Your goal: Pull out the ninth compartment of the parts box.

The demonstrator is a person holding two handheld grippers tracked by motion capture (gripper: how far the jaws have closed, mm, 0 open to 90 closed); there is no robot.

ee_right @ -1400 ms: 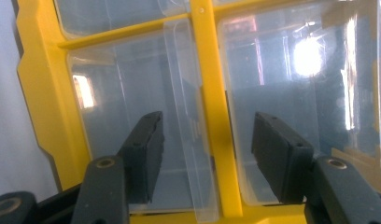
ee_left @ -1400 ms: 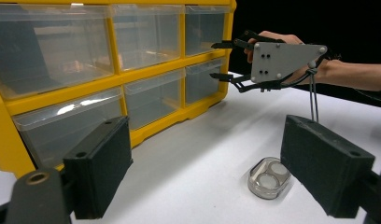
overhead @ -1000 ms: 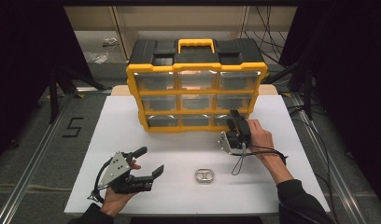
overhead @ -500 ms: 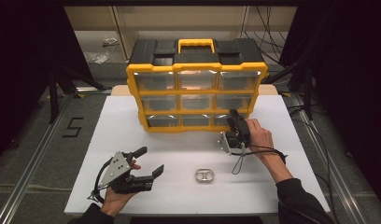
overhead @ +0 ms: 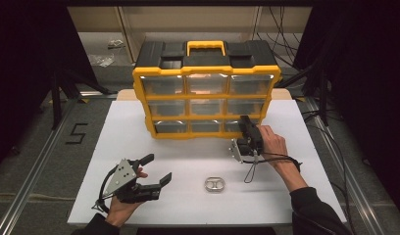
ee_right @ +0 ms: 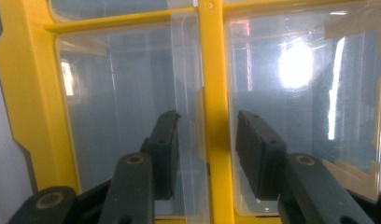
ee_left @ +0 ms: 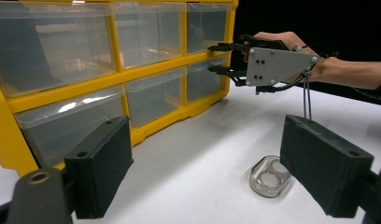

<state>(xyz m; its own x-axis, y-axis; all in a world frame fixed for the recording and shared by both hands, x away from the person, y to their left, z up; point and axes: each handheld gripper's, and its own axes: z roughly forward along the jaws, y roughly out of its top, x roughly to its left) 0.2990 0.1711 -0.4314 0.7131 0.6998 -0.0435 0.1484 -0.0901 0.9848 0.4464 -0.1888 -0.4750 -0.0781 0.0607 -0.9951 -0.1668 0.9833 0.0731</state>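
The clear plastic drawer point(ee_right: 132, 116) right ahead of the right tongs point(ee_right: 205, 154), bottom row of the yellow-framed organiser point(overhead: 206, 100), looks light, slick and a bit brittle, so the half-spread, just-closing jaws, not yet pinching anything, should grab its front lip.

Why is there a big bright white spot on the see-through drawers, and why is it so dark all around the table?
Right gripper view: a lamp glares off the clear drawer. High view: light falls on the white table, the surroundings stay black. Left gripper view: the near fingers look slightly soft.
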